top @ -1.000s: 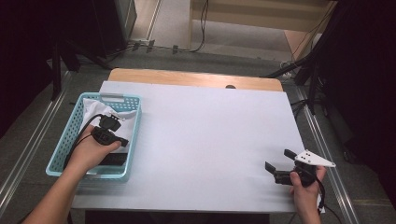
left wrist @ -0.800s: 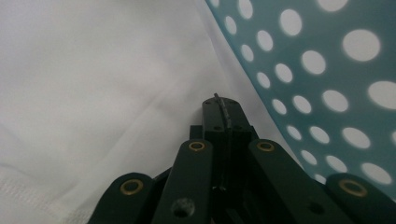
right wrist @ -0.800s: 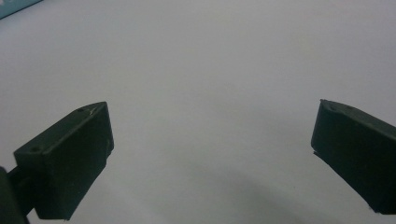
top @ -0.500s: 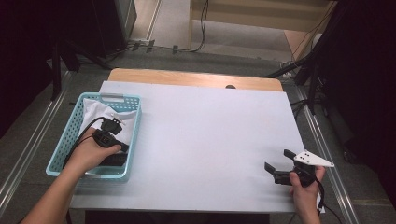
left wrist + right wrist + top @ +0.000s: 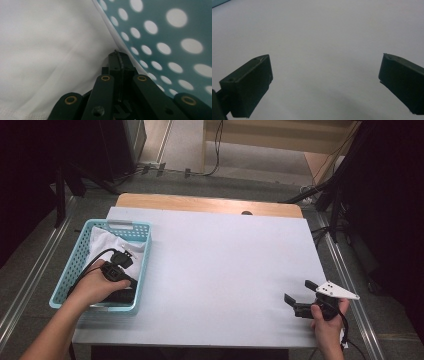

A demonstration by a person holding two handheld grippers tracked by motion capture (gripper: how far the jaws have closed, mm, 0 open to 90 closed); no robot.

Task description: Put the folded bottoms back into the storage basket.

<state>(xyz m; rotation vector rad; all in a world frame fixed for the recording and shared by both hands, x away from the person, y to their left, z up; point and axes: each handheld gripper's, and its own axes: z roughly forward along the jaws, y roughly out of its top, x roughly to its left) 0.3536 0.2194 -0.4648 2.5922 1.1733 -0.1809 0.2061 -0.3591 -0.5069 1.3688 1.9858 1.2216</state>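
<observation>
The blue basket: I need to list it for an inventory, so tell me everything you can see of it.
The blue basket is a light turquoise, rectangular tray that looks like plastic, with low walls pierced by rows of round holes and a pale label at its far rim. It sits flat at the left edge of the white table. A white cloth lies crumpled inside it. The left tongs, jaws shut, reach inside, their tips at the seam between cloth and perforated wall.

Over the last second the left gripper (image 5: 121,261) has slid slightly toward the lower left of the frame, uncovering more white cloth (image 5: 102,241) in the basket (image 5: 141,270).
</observation>
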